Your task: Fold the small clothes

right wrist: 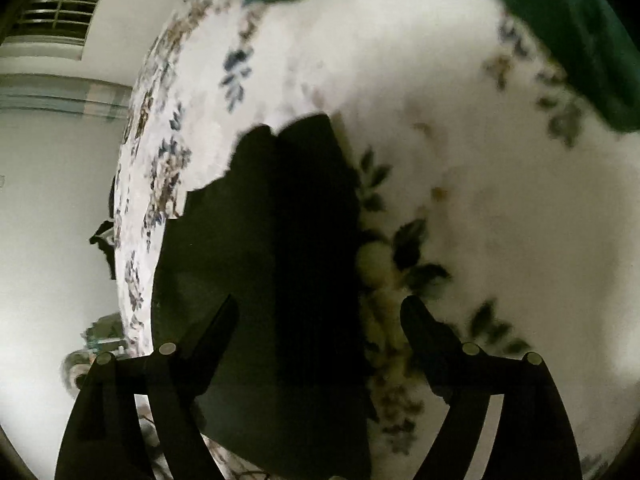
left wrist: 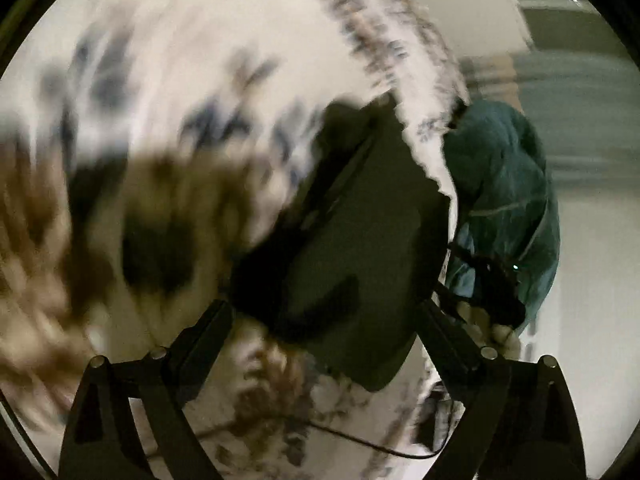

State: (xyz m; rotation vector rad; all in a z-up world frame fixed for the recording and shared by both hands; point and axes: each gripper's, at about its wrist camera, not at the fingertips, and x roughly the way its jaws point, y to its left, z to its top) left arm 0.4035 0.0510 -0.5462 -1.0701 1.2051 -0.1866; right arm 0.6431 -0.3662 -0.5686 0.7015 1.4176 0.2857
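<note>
Left claw (left wrist: 324, 344) is standing wide open above the dark garment (left wrist: 352, 248), with its two fingers straddling the near end of the cloth and nothing pressed between the pads; right claw (right wrist: 316, 332) is likewise gaping, one finger over the dark garment (right wrist: 280, 260) and the other over the bare cover beside it, gripping nothing. Both views are showing the same small, dark piece of clothing lying flat on a bed dressed in a white floral bedspread (right wrist: 480, 200), close to the edge of the bed, where the spread is falling away towards a pale floor. Folded layers are appearing as a darker band running along the middle of the garment in the right wrist view, so the cloth is seeming at least partly folded already, though blur and dim light are hiding its exact outline. A teal garment (left wrist: 508, 200) is lying beside the dark one at the bed's edge, and the person's hand with the other claw is showing in front of it in the left wrist view. As a judgement, the dark cloth is behaving as light, limp and non-slippery fabric: it is likely to sag and lose its fold if lifted by one point, so the hold is best taken at two corners or along a doubled edge, pinching through all layers together.
</note>
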